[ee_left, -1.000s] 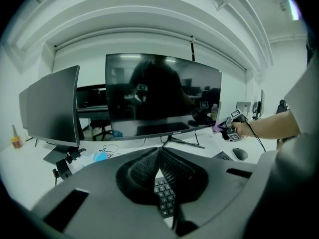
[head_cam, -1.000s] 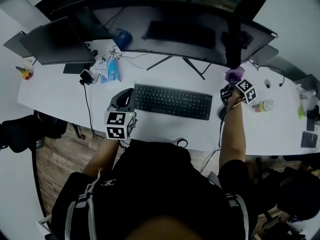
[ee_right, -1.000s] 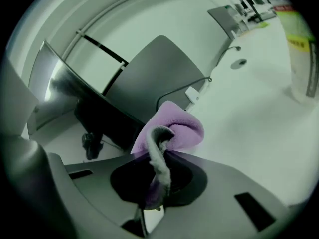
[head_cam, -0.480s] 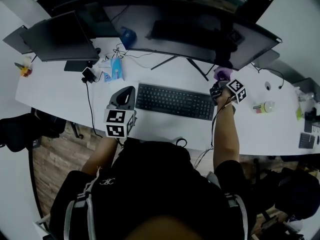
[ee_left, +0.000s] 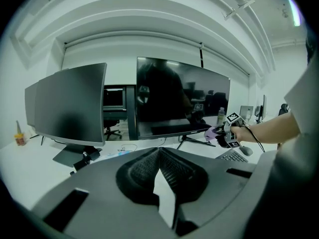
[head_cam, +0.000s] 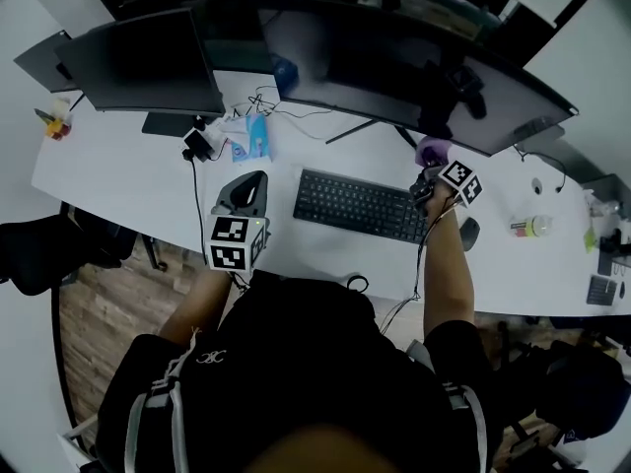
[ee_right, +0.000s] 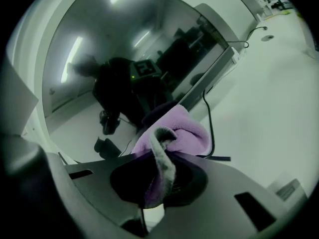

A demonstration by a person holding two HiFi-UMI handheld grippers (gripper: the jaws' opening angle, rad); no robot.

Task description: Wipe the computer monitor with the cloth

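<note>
The white surface (head_cam: 118, 175) runs the width of the head view; on it stands the wide, curved computer monitor (head_cam: 394, 62), screen dark, reflecting ceiling lights and the person in the right gripper view (ee_right: 124, 49); a smaller dark monitor (head_cam: 138, 72) stands to its left, angled inward; a black keyboard (head_cam: 360, 205) lies before the big screen, between the two grippers; the left gripper (head_cam: 248, 180) rests low over the near edge of the surface, left of the keyboard, its jaws brought together at the tips with nothing between them (ee_left: 159, 151); its cube shows black-and-white square markers, no readable words; the right gripper (head_cam: 424, 180) is raised past the keyboard's right end, clamped on the purple cloth (head_cam: 431, 151); the cloth (ee_right: 174, 128) bunches out beyond the jaws close to the screen's lower edge, contact uncertain; a dark mouse (head_cam: 468, 233) lies right of the keyboard; farther right lies a small bottle (head_cam: 532, 227); a blue packet (head_cam: 258, 138) sits among cables between the monitors.
</note>
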